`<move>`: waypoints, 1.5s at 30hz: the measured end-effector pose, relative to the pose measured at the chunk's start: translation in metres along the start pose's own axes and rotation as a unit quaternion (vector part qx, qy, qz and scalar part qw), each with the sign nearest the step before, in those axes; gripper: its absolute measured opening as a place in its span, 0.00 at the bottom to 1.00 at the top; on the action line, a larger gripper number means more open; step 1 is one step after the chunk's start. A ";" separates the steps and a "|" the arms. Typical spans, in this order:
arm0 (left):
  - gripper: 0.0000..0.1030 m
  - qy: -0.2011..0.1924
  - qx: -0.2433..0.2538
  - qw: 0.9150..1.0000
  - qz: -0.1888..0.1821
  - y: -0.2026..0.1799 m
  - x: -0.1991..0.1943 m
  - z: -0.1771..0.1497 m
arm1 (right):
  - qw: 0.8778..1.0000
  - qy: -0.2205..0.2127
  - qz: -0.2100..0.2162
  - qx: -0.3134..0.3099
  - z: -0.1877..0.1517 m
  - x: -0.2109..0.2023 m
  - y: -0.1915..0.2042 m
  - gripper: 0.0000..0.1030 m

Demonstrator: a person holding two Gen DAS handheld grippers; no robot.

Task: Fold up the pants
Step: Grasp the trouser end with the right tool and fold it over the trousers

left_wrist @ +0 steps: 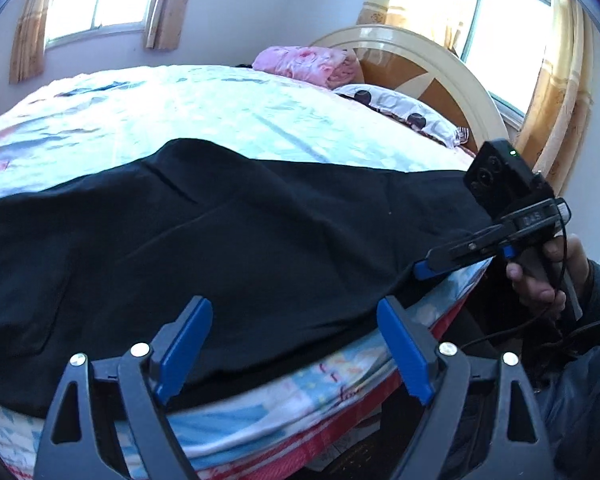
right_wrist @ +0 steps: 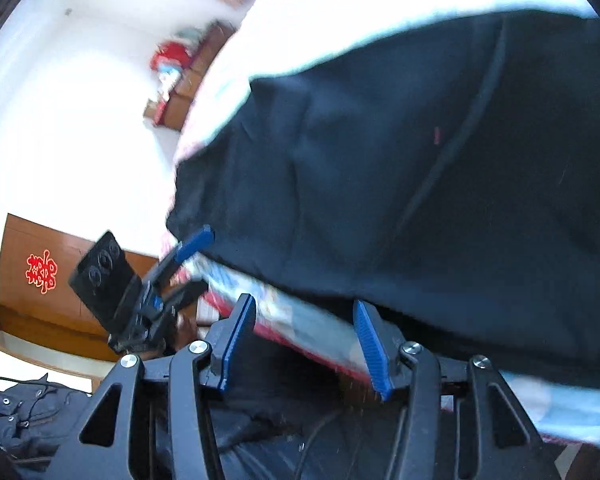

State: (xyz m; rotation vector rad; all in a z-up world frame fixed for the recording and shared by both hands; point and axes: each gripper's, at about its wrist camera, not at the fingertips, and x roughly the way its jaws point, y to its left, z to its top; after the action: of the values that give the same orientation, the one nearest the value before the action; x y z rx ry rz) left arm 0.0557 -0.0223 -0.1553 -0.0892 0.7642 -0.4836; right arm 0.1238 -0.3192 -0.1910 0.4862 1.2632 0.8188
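Observation:
Black pants (left_wrist: pixel 220 240) lie spread across the near side of the bed, reaching its front edge; they fill the right wrist view (right_wrist: pixel 440 168) too. My left gripper (left_wrist: pixel 296 344) is open, its blue pads just above the pants' near edge, holding nothing. It shows in the right wrist view (right_wrist: pixel 194 246) at the pants' left corner. My right gripper (right_wrist: pixel 306 346) is open at the bed's edge, below the pants. In the left wrist view it shows side-on at the pants' right end (left_wrist: pixel 424 268), one blue tip touching the cloth.
The bed has a pale patterned sheet (left_wrist: pixel 204 108), a pink folded blanket (left_wrist: pixel 308 62), a spotted pillow (left_wrist: pixel 404 108) and a round headboard (left_wrist: pixel 452 76). Windows with curtains stand behind. A wooden door with a red sign (right_wrist: pixel 42 268) is at left.

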 end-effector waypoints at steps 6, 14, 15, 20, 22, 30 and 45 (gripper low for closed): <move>0.87 0.045 0.002 0.999 -0.005 -0.002 0.019 -0.007 | 1.000 0.001 -0.015 0.024 -0.011 -0.009 -0.018 0.51; 0.87 0.025 0.060 0.997 -0.049 -0.053 0.045 0.039 | 0.978 -0.183 -0.074 0.064 -0.020 -0.141 -0.049 0.54; 0.87 0.031 0.064 0.996 -0.057 -0.058 0.053 0.040 | 0.972 -0.200 -0.089 0.084 -0.021 -0.153 -0.062 0.57; 0.88 0.092 0.085 0.990 -0.058 -0.078 0.093 0.036 | 0.967 -0.207 -0.066 0.134 -0.028 -0.167 -0.100 0.60; 0.88 0.092 0.113 0.987 -0.072 -0.093 0.089 0.039 | 0.963 -0.231 -0.075 0.121 -0.034 -0.181 -0.092 0.60; 0.89 0.054 0.149 0.982 -0.103 -0.135 0.093 0.075 | 0.892 -0.385 -0.126 0.199 -0.095 -0.294 -0.117 0.60; 0.89 0.091 0.157 0.977 -0.111 -0.152 0.156 0.082 | 0.871 -0.399 -0.081 0.276 -0.100 -0.294 -0.166 0.60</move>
State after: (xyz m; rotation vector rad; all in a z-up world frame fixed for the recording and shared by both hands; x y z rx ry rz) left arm 0.1489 -0.2352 -0.1584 0.1686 0.8521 -0.8275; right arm 0.0479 -0.6603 -0.1499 1.0377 0.7110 0.0430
